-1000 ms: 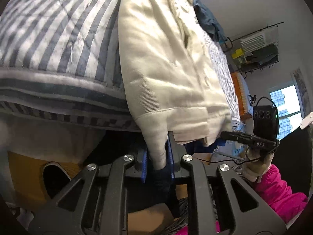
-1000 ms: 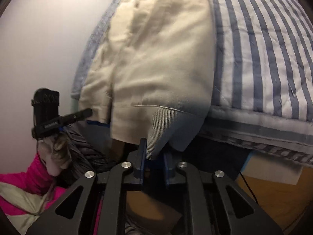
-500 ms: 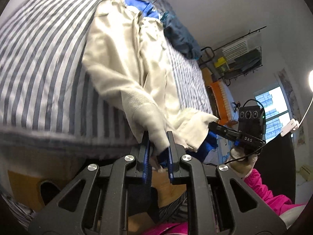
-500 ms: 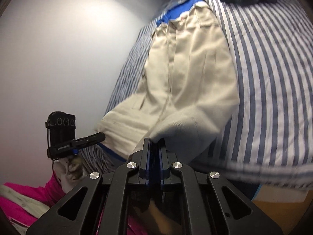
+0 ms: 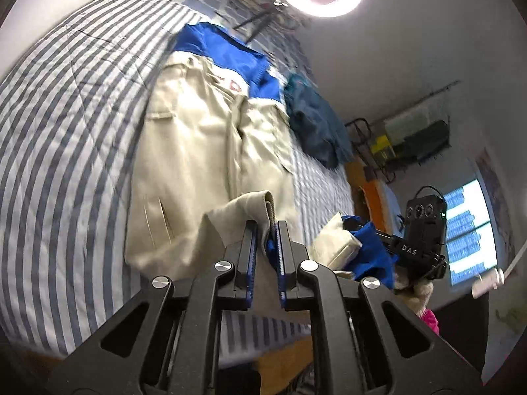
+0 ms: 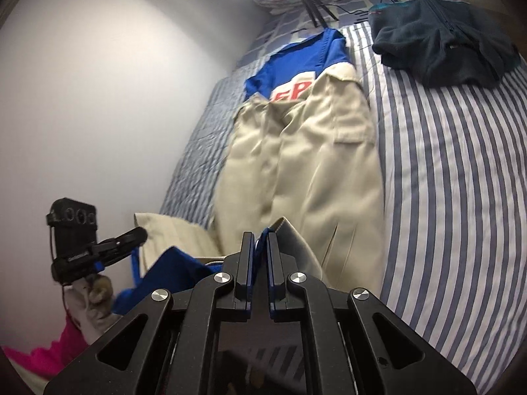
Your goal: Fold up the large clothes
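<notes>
Folding step in progress, bottom hem going up toward the collar. Left gripper (image 5: 265, 230) fingers nearly closed, have just been closing further, cream hem pinched between them; right gripper (image 6: 260, 242) fingers nearly closed too, clamping the other hem corner, blue lining showing at the pinch. Cream jacket (image 6: 316, 164) lies lengthwise on the striped bed (image 6: 444, 197), lower part lifted off it, blue-lined collar (image 6: 296, 62) at the far end. Next move, my read: carry both corners level toward the collar, keep the hem taut, lay it flat before letting go. Room: wall (image 6: 115, 98) close on one side of the jacket, bare stripes on the other. Dark fleece (image 6: 438, 49) sits beyond, near the collar corner; don't overshoot into it.
</notes>
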`<state>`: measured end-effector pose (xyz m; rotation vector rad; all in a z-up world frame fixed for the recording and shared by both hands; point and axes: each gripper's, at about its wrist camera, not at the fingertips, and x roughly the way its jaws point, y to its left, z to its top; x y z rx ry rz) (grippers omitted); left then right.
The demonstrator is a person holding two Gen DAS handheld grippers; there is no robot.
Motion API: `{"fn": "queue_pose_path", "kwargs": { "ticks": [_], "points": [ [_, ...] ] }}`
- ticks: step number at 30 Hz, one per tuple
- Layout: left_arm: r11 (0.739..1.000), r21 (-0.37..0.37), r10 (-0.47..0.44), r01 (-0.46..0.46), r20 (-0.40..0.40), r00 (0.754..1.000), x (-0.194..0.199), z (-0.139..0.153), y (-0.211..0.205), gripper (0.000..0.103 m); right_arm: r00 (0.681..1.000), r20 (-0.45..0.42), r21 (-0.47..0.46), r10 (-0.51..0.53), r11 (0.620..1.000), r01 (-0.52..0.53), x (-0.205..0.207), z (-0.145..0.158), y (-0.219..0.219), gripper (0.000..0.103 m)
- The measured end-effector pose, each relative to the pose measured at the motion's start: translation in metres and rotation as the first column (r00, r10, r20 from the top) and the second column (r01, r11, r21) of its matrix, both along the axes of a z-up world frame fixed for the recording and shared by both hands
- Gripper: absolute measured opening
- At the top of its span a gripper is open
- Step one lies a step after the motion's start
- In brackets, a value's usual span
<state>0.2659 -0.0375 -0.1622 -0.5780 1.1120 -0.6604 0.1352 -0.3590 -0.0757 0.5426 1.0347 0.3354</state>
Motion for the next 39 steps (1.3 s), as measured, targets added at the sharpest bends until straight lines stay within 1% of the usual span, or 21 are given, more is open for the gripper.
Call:
{"fn": "queue_pose_path", "kwargs": {
  "ticks": [3,5,8,10,11,13,16,17,18,20,21,22,24,25,26,28,31,33,35,37,39],
  "points": [
    [0.998,0.02,0.057,-0.056,-0.054,0.997,0.035,-0.023,-0.002,0.008,0.999,-0.032,-0.026,-0.031,0.999,0.03,0.032,-0.015,-0.005,0.005],
    [0.996,0.048,0.077,-0.074,-0.07,0.995,0.044,-0.036,-0.003,0.008,0.997,-0.065,-0.055,-0.052,0.997,0.048,0.053,-0.032,-0.008,0.005],
    [0.992,0.083,0.099,-0.091,-0.097,0.99,0.062,-0.056,-0.007,0.008,0.99,-0.125,-0.07,-0.064,0.996,0.056,0.072,-0.059,-0.011,0.005],
    [0.991,0.09,0.107,-0.097,-0.114,0.988,0.072,-0.069,-0.01,0.008,0.986,-0.155,-0.078,-0.066,0.995,0.055,0.078,-0.075,-0.012,0.005],
    [0.992,0.083,0.106,-0.096,-0.123,0.987,0.074,-0.072,-0.01,0.008,0.984,-0.164,-0.077,-0.068,0.995,0.056,0.079,-0.08,-0.013,0.006],
    [0.994,0.056,0.106,-0.098,-0.143,0.984,0.079,-0.078,-0.009,0.009,0.981,-0.179,-0.022,-0.077,0.997,0.075,0.078,-0.087,-0.02,0.006],
    [0.995,0.037,0.099,-0.095,-0.139,0.985,0.079,-0.074,-0.005,0.017,0.986,-0.145,0.054,-0.085,0.994,0.093,0.065,-0.08,-0.037,0.009],
    [0.995,0.025,0.095,-0.092,-0.133,0.987,0.079,-0.072,-0.002,0.02,0.987,-0.131,0.07,-0.089,0.993,0.098,0.059,-0.077,-0.043,0.016],
    [0.996,0.01,0.094,-0.093,-0.128,0.987,0.079,-0.069,0.003,0.022,0.989,-0.113,0.088,-0.094,0.991,0.104,0.051,-0.073,-0.05,0.027],
    [0.993,-0.025,0.11,-0.113,-0.121,0.987,0.077,-0.061,0.014,0.046,0.991,-0.072,0.123,-0.116,0.985,0.124,0.03,-0.065,-0.068,0.039],
    [0.99,-0.04,0.131,-0.136,-0.107,0.986,0.075,-0.056,0.023,0.048,0.99,-0.059,0.141,-0.126,0.981,0.133,0.023,-0.063,-0.075,0.039],
    [0.989,-0.051,0.136,-0.141,-0.091,0.986,0.072,-0.052,0.03,0.048,0.989,-0.052,0.161,-0.137,0.976,0.144,0.014,-0.061,-0.083,0.039],
    [0.993,-0.043,0.11,-0.113,-0.064,0.992,0.065,-0.045,0.036,0.048,0.99,-0.044,0.173,-0.134,0.975,0.14,0.001,-0.06,-0.091,0.04],
    [0.996,-0.019,0.08,-0.081,-0.047,0.996,0.057,-0.045,0.037,0.048,0.993,-0.038,0.154,-0.114,0.981,0.119,-0.005,-0.06,-0.09,0.04],
    [0.999,0.018,0.045,-0.044,-0.036,0.998,0.048,-0.047,0.035,0.048,0.997,-0.032,0.114,-0.077,0.99,0.08,-0.012,-0.06,-0.084,0.04],
    [0.999,0.052,-0.008,0.01,-0.05,0.999,0.036,-0.057,0.031,0.048,0.999,-0.042,0.072,-0.011,0.997,0.014,-0.019,-0.066,-0.071,0.04],
    [0.996,0.053,-0.063,0.068,-0.092,0.994,0.02,-0.079,0.019,0.048,0.996,-0.067,0.024,0.053,0.998,-0.052,-0.022,-0.08,-0.05,0.04],
    [0.994,0.055,-0.085,0.092,-0.11,0.99,0.016,-0.089,0.01,0.048,0.994,-0.082,-0.002,0.074,0.997,-0.074,-0.021,-0.09,-0.038,0.04],
    [0.99,0.075,-0.108,0.117,-0.113,0.988,0.012,-0.095,0.001,0.048,0.993,-0.086,-0.041,0.08,0.996,-0.084,-0.021,-0.095,-0.033,0.04],
    [0.984,0.123,-0.122,0.131,-0.075,0.99,0.011,-0.093,-0.008,0.048,0.993,-0.08,-0.053,0.088,0.994,-0.092,-0.019,-0.096,-0.032,0.04],
    [0.979,0.145,-0.137,0.144,-0.061,0.989,0.013,-0.091,-0.014,0.048,0.994,-0.076,-0.052,0.077,0.995,-0.081,-0.018,-0.096,-0.036,0.04]
  ]
}}
